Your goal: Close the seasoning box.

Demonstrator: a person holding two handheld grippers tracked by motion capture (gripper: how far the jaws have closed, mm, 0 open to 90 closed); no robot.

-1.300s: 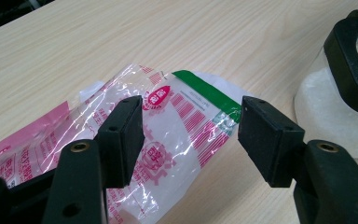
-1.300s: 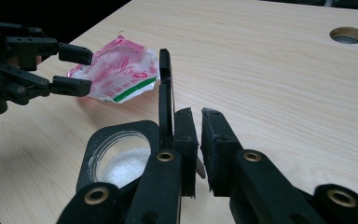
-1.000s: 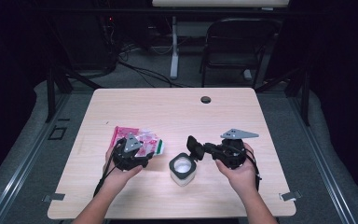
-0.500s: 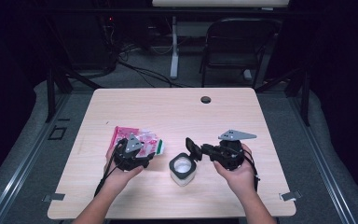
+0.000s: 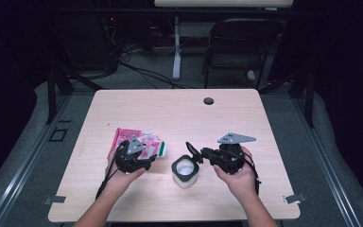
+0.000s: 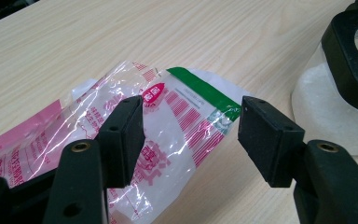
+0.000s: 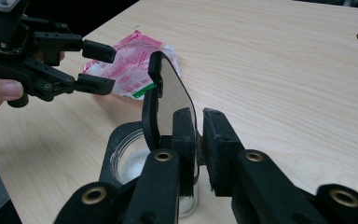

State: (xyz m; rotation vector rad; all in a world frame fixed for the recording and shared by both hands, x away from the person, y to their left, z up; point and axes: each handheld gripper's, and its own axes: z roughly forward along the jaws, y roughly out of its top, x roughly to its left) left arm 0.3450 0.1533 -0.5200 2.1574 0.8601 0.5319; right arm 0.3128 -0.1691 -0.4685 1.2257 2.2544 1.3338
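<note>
Lower centre of frame: jar [image 5: 184, 170] already opened, its lid [image 7: 168, 100] pinched upright in right gripper [image 7: 196, 122]. Left gripper [image 6: 191, 123] spread wide, empty, over pouch [image 6: 168, 121]; pouch apparently unhandled yet.

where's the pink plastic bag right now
In the high view, the pink bag lies flat on the table's left half, under the open left gripper, left of the jar.

- Left hand [image 5: 123, 172] holds the black two-jaw left gripper [image 6: 191, 128] low over the table, jaws spread wide apart, nothing between them.
- Right hand [image 5: 238, 177] holds the black two-jaw right gripper [image 7: 199, 135], jaws pinched on a thin black-rimmed flap, pointing toward the left gripper.
</note>
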